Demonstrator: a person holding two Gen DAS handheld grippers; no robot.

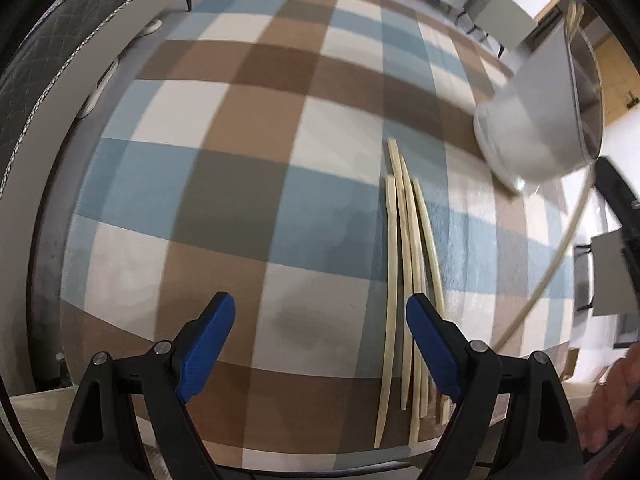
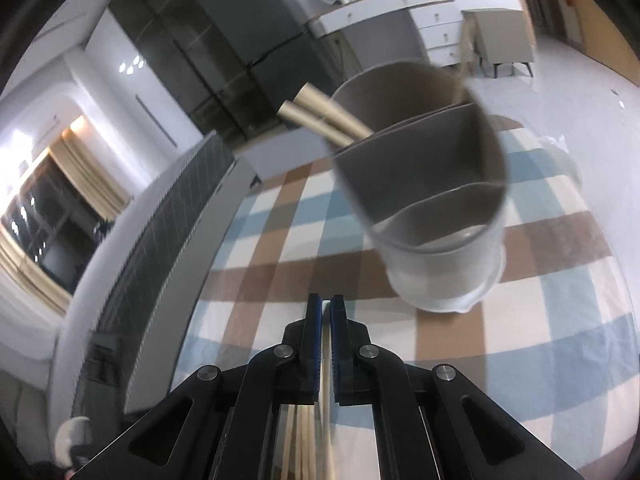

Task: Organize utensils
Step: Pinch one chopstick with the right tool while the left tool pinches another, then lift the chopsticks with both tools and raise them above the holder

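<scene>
- The left tool [image 1: 320, 304] is released, its blue-padded jaws standing wide and empty, pointing steeply down at the table [image 1: 240, 160] with its blue, brown and cream checked cloth.
- Just beside its right-hand pad lies the loose bundle of pale wooden chopsticks [image 1: 404, 260]. They lie flat on the cloth, roughly parallel, with their near ends at the table edge. None of them is between the jaws.
- The right tool [image 2: 326, 300] is clenched nearly tight on what looks like a single pale chopstick [image 2: 326, 364], a thin strip showing between its pads. A person's hand [image 1: 612, 400] shows blurred at the edge of the left wrist view.
- Beyond it stands the round grey-white plastic utensil holder [image 2: 440, 264], on the cloth and well apart from the bundle. Inner walls divide it into compartments.
- Two pale chopstick ends [image 2: 320, 116] already stick out of its far compartment, so the sorting looks partly done.
- The step in hand seems to be carrying one chopstick to the holder while the left tool lines up for the next pick.
- Next, the right tool needs its stick tipped upright over the far compartment, then loosened. The left tool needs shifting sideways to straddle one stick, which may be fiddly since they lie so close together.
</scene>
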